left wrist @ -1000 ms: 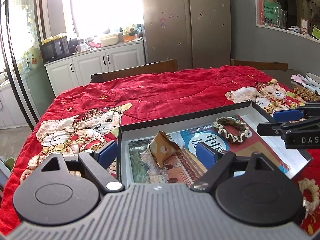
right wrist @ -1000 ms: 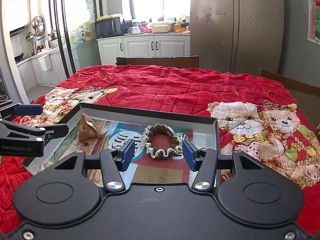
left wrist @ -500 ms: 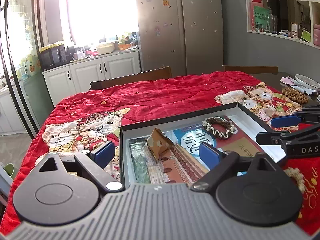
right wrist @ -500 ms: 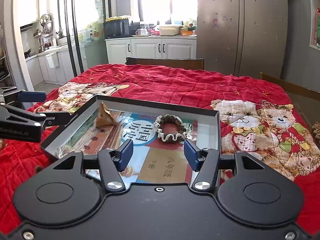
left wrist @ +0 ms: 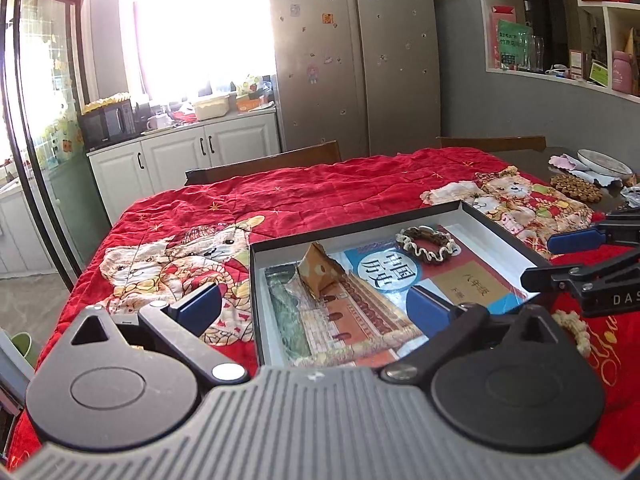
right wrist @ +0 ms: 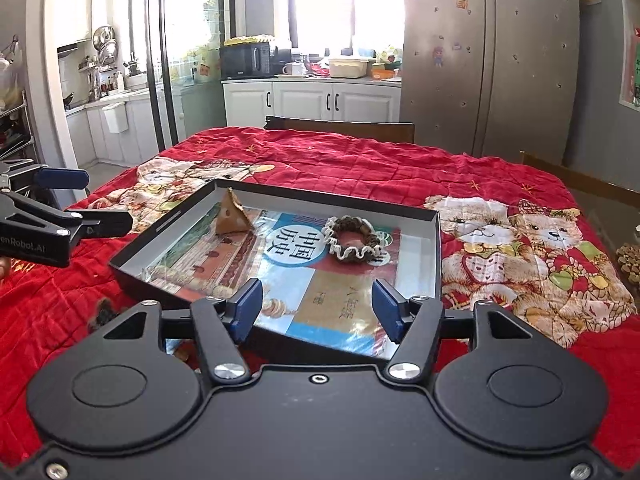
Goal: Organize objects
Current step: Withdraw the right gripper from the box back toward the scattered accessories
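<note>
A shallow black box [left wrist: 352, 227] [right wrist: 437, 240] lies on the red quilt, with a colourful book [left wrist: 360, 300] [right wrist: 288, 272] flat inside. On the book sit a brown paper pyramid [left wrist: 318, 272] [right wrist: 231, 217] and a brown-and-cream scrunchie [left wrist: 426, 240] [right wrist: 352, 240]. My left gripper [left wrist: 316, 304] is open and empty at the box's near left corner. My right gripper [right wrist: 318, 310] is open and empty above the box's near edge. A second scrunchie [left wrist: 576, 330] lies on the quilt outside the box, by the right gripper.
The red bear-print quilt [left wrist: 320, 200] [right wrist: 500, 184] covers the table. Wooden chairs [left wrist: 264, 164] [right wrist: 340, 128] stand at the far side. A plate [left wrist: 604, 162] and a woven coaster [left wrist: 574, 188] lie at the table's far right. Fridge and cabinets stand behind.
Both grippers have drawn back and risen away from the box; the scrunchie stays inside on the book. Both stay open.
</note>
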Demonstrator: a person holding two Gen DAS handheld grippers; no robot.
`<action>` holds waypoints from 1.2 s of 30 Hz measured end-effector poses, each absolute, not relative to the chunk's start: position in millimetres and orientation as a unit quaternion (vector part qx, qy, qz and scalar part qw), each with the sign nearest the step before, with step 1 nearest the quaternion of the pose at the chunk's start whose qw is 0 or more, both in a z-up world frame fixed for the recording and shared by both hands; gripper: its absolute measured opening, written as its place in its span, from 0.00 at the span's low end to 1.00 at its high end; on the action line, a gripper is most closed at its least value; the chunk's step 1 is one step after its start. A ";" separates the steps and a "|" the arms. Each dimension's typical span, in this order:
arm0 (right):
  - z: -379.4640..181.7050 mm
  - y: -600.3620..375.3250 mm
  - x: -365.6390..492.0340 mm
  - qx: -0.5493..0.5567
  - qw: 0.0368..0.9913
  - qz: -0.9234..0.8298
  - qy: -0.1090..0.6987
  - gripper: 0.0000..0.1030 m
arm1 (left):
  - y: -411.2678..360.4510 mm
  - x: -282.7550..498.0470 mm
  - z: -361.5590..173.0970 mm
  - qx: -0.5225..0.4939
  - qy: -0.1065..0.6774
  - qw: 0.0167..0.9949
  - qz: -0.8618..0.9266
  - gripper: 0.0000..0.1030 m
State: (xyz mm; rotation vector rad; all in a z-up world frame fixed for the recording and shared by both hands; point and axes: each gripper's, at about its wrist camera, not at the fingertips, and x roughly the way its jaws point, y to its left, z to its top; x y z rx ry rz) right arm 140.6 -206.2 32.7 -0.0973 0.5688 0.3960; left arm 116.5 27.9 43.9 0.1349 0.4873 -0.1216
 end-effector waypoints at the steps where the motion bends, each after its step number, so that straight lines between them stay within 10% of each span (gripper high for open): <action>1: 32.6 -206.5 137.1 -0.048 0.939 0.195 0.279 0.59 | 28.4 113.7 44.0 0.066 0.241 0.966 -0.061 0.99; 36: 17.9 -206.9 53.2 -0.055 0.935 0.217 0.277 0.72 | 39.6 51.5 30.8 0.027 0.246 0.967 -0.057 1.00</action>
